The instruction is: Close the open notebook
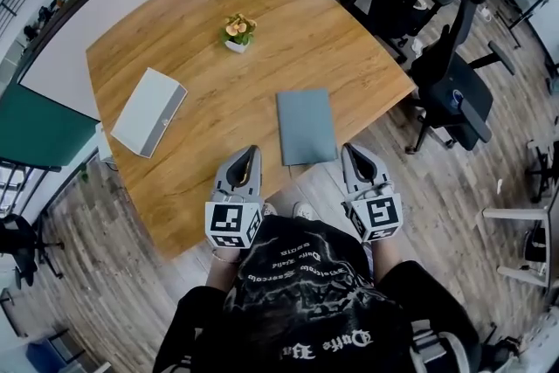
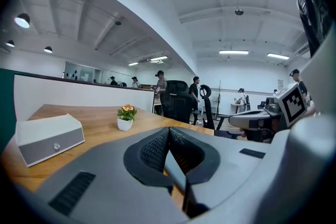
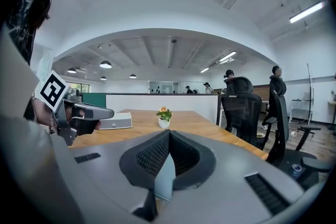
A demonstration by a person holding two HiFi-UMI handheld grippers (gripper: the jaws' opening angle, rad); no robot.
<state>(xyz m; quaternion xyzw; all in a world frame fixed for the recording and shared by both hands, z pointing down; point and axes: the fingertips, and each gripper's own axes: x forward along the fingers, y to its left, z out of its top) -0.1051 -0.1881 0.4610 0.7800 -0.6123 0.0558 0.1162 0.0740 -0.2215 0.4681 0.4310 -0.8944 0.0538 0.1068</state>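
Observation:
A grey-blue notebook (image 1: 306, 125) lies flat on the wooden table (image 1: 210, 127) near its front edge, and its cover looks down. My left gripper (image 1: 254, 151) hovers at the table's front edge, just left of the notebook, jaws shut with nothing between them. My right gripper (image 1: 348, 148) sits just right of the notebook's near corner, also shut and empty. In the left gripper view the shut jaws (image 2: 168, 130) meet in a line, with a slice of the notebook (image 2: 176, 174) below them. The right gripper view shows the same: shut jaws (image 3: 169, 132) above the notebook (image 3: 165, 182).
A white and grey box (image 1: 148, 111) lies on the table's left side. A small potted plant (image 1: 238, 31) stands toward the far middle. Black office chairs (image 1: 445, 83) stand off the table's right edge. Several people stand far back (image 2: 160, 81).

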